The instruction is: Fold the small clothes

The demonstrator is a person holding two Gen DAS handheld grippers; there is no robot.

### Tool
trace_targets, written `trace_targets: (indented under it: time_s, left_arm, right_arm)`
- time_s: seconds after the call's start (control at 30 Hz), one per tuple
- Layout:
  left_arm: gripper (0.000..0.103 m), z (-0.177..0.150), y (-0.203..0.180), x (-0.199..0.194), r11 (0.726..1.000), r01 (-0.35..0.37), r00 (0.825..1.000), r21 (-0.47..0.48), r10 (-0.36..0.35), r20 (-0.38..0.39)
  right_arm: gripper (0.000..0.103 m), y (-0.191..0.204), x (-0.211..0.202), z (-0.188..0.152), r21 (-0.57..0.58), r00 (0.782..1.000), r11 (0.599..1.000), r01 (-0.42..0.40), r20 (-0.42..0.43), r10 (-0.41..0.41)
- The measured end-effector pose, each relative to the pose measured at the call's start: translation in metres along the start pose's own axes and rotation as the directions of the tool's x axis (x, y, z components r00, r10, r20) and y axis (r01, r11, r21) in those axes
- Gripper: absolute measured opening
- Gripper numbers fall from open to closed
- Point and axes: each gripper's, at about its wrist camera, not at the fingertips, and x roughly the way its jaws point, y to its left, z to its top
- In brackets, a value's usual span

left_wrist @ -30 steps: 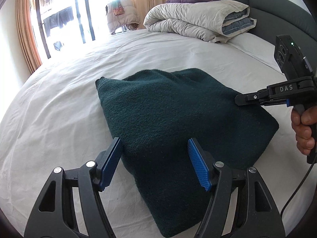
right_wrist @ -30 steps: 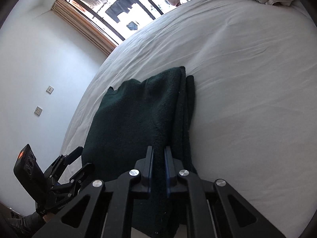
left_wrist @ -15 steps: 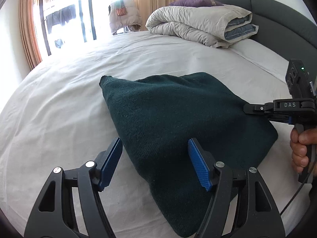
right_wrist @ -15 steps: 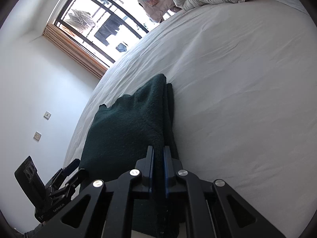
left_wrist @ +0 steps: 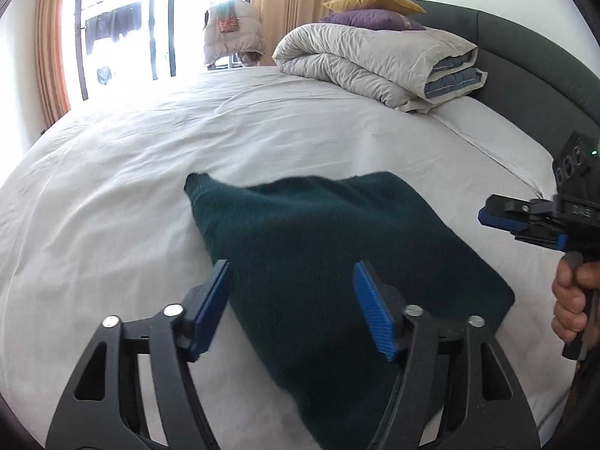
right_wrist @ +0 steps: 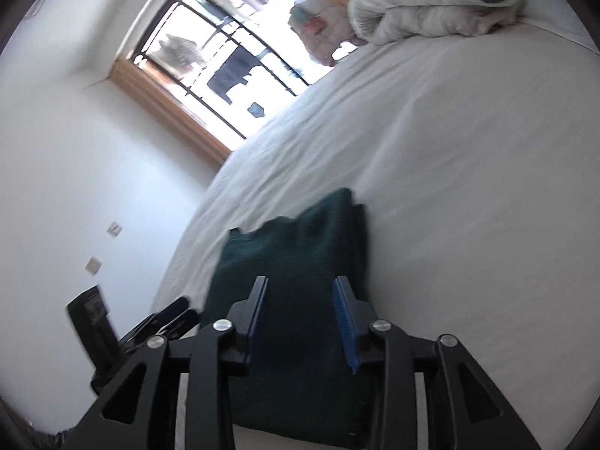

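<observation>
Left wrist view: one folded dark green sweater [left_wrist: 337,255] lies mid-bed on the white sheet [left_wrist: 131,202], nearer the bed's near edge than the headboard [left_wrist: 525,48]. Left gripper [left_wrist: 292,303] hovers over the sweater's near corner, jaws apart and just narrowing; cloth shows between the blue pads but they don't press it, so released. Right gripper [left_wrist: 491,215] sits past the sweater's right edge, off the cloth, held by one hand [left_wrist: 570,300]. One rolled duvet [left_wrist: 378,63] at the head of the bed, two pillows [left_wrist: 371,7] stacked on it, yellow over purple. One window [left_wrist: 123,33], one pale jacket [left_wrist: 230,33] hanging by it.

Right wrist view: right gripper [right_wrist: 303,318] jaws have just been opening, nothing clamped; sweater [right_wrist: 296,247] lies beyond and below them. Blurred dark shape at lower left is probably the left gripper [right_wrist: 172,315]. Two wall plates [right_wrist: 105,247].
</observation>
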Motion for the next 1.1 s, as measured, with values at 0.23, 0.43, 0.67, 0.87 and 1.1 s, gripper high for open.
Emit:
trace_targets:
  time_s: [0.23,0.43,0.67,0.87,1.1]
  left_arm:
    - [0.028,0.011,0.033,0.05,0.984,0.071,0.99,-0.164,-0.089,-0.108]
    - [0.028,-0.027,-0.006,0.02,1.0,-0.011,0.999,-0.001,0.011,-0.053]
    - [0.031,-0.066,-0.041,-0.008,0.989,-0.116,0.993,0.088,0.117,-0.012]
    - [0.054,-0.092,-0.047,-0.04,0.994,-0.007,1.0,0.106,0.01,-0.026]
    - [0.076,-0.056,0.047,-0.027,0.968,-0.017,0.999,-0.25,0.006,-0.046]
  right_arm:
    - [0.01,-0.012,0.096,0.031,0.033,0.962,0.999,-0.042,-0.268,0.05]
    - [0.003,-0.024,0.08,-0.003,-0.003,0.959,0.999,-0.052,-0.278,0.05]
    - [0.004,-0.032,0.019,-0.058,-0.057,0.973,0.998,-0.041,-0.23,0.027]
    - [0.01,-0.033,-0.025,-0.064,-0.091,0.987,0.994,0.054,-0.145,-0.067]
    - [0.071,-0.028,-0.022,-0.021,-0.043,0.994,0.996,0.082,-0.072,-0.085]
